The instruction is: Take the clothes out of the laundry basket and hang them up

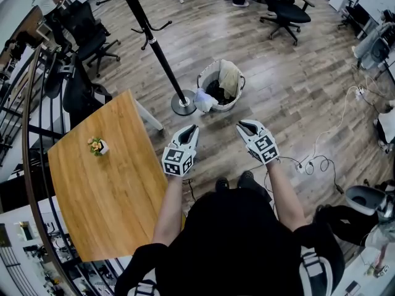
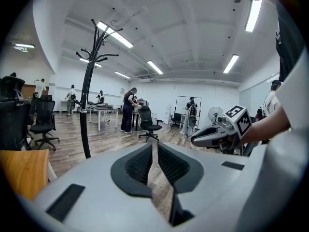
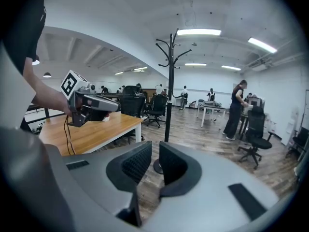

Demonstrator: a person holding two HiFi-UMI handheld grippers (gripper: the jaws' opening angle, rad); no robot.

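Observation:
In the head view a round laundry basket [image 1: 208, 74] stands on the wood floor ahead of me. It holds a cream cloth [image 1: 229, 77] and dark clothes [image 1: 217, 92], and a white cloth [image 1: 203, 100] hangs over its near rim. A black coat stand [image 1: 154, 45] rises just left of the basket, bare of clothes. My left gripper [image 1: 192, 129] is shut and empty, raised short of the basket. My right gripper [image 1: 242, 126] hangs beside it, jaws a little apart with nothing between them. The coat stand [image 3: 168, 91] also shows past the right gripper's jaws.
A wooden table [image 1: 105, 190] with a small flower pot [image 1: 96, 145] is close on my left. Black office chairs [image 1: 287, 8] stand farther off, and cables [image 1: 315, 159] lie on the floor to the right. A metal rack [image 1: 24, 103] runs along the far left. People stand at distant desks.

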